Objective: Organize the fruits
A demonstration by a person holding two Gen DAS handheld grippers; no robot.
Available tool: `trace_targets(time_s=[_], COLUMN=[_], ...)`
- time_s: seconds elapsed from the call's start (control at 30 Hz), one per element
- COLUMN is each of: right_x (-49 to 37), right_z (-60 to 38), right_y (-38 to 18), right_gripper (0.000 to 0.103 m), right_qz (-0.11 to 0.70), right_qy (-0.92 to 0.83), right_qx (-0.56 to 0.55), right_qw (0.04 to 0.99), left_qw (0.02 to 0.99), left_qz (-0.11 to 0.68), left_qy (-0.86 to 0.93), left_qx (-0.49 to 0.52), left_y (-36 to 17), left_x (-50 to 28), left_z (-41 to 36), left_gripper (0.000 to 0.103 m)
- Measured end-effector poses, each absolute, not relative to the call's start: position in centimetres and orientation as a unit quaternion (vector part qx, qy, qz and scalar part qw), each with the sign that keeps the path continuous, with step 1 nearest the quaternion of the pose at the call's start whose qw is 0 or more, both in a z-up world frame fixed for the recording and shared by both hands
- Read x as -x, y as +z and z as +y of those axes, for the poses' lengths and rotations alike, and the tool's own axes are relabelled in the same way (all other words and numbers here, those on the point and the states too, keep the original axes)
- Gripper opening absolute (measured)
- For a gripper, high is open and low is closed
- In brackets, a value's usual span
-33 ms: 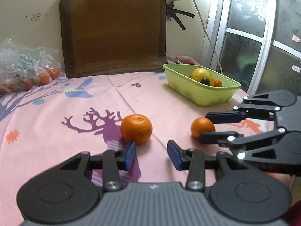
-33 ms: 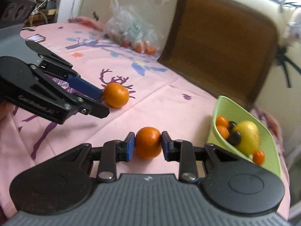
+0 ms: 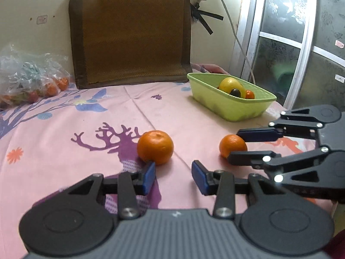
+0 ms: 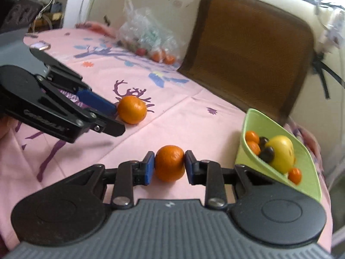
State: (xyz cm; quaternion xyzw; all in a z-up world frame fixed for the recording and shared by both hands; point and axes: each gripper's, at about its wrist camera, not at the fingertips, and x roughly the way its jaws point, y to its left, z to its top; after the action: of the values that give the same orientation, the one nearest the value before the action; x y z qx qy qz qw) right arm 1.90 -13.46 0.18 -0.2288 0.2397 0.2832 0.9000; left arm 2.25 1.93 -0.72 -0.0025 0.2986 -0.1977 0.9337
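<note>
Two oranges lie on the pink cloth. The larger orange (image 3: 155, 147) (image 4: 132, 109) sits just ahead of my open, empty left gripper (image 3: 173, 176), touching the tip of its left finger. My right gripper (image 4: 169, 168) is shut on the smaller orange (image 4: 169, 163) (image 3: 232, 146), which rests on the cloth. The right gripper also shows in the left wrist view (image 3: 248, 144), and the left gripper in the right wrist view (image 4: 105, 116). A green basket (image 3: 231, 110) (image 4: 278, 177) at the right holds a yellow fruit (image 3: 231, 85), dark fruits and small oranges.
A brown chair back (image 3: 129, 34) stands against the table's far edge. A clear plastic bag of fruit (image 3: 32, 82) lies at the far left. A phone (image 4: 39, 45) lies at the far left in the right wrist view. A glass door (image 3: 301, 43) is at the right.
</note>
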Motion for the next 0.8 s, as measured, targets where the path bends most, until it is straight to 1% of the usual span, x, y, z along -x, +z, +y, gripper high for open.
trace_targets(time_s=[0.2,0.23,0.27,0.33,0.37,0.4,0.43,0.47,0.57,0.8], right_x=[-1.2,-1.1,-0.8,-0.6,-0.4,-0.1,-0.1,-0.1,-0.2,-0.2], right_z=[-14.3,-14.4,-14.6,-14.9,-15.1,-15.4,-15.6,-15.8,-16.1,-15.5], right_y=[0.1,0.0,-0.1,0.0,0.1,0.1,0.1,0.1,-0.1,-0.4], right_gripper=[0.034,0.034,0.034,0.034,0.036,0.039,0.05,0.051,0.051,0.051], right_qz=[0.243,0.247,0.249,0.248,0.247,0.247,0.248,0.25,0.26,0.266], right_qy=[0.279,0.28,0.28,0.28,0.279,0.279,0.28,0.281,0.285,0.295], right_qx=[0.18,0.172,0.164,0.15,0.143,0.135,0.123,0.111,0.091,0.087], right_qw=[0.911,0.912,0.913,0.915,0.917,0.918,0.919,0.92,0.918,0.914], left_qw=[0.937,0.939,0.94,0.944,0.946,0.947,0.947,0.947,0.945,0.939], left_qz=[0.294,0.291,0.289,0.279,0.274,0.271,0.27,0.269,0.276,0.301], left_qy=[-0.187,-0.185,-0.182,-0.174,-0.172,-0.172,-0.172,-0.172,-0.171,-0.164], left_qx=[0.004,0.004,0.004,0.003,0.001,-0.002,-0.009,-0.017,-0.032,-0.024], left_y=[-0.1,0.2,0.4,1.0,1.3,1.6,1.7,1.7,1.3,-0.2], left_x=[-1.2,-1.0,-0.9,-0.9,-1.0,-1.2,-1.6,-2.0,-3.3,-5.3], left_z=[2.6,2.7,2.8,2.9,2.9,2.8,2.5,2.3,1.6,1.2], left_gripper=[0.041,0.043,0.048,0.053,0.054,0.054,0.054,0.054,0.056,0.054])
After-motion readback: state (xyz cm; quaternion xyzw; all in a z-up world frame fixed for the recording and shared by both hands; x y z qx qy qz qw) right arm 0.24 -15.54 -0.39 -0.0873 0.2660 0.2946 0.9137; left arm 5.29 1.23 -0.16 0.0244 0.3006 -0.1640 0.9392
